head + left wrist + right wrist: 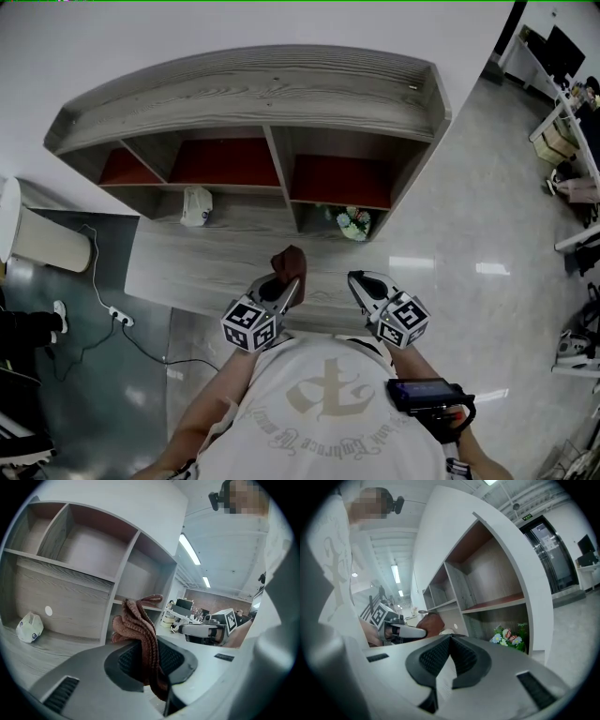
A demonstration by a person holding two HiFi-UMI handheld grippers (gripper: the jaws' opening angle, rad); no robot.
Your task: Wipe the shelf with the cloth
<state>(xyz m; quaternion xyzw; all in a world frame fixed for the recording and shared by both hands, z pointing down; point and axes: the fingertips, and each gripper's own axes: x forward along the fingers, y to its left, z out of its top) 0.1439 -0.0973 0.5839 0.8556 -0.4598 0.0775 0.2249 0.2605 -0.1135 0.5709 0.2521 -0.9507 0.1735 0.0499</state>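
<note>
Cloth [289,261], brown and knitted, is bunched and pinched between the jaws of the left gripper [281,289], held over the front ledge of the grey wooden shelf [253,89]. The right gripper [366,284] is just beside it, jaws pressed together on nothing. Small flowers [352,222] stand in the lower right compartment.

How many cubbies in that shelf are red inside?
3, along the shelf top row: the narrow left cubby, the wide middle cubby, and the right cubby above the flowers. None looks hidden.
</note>
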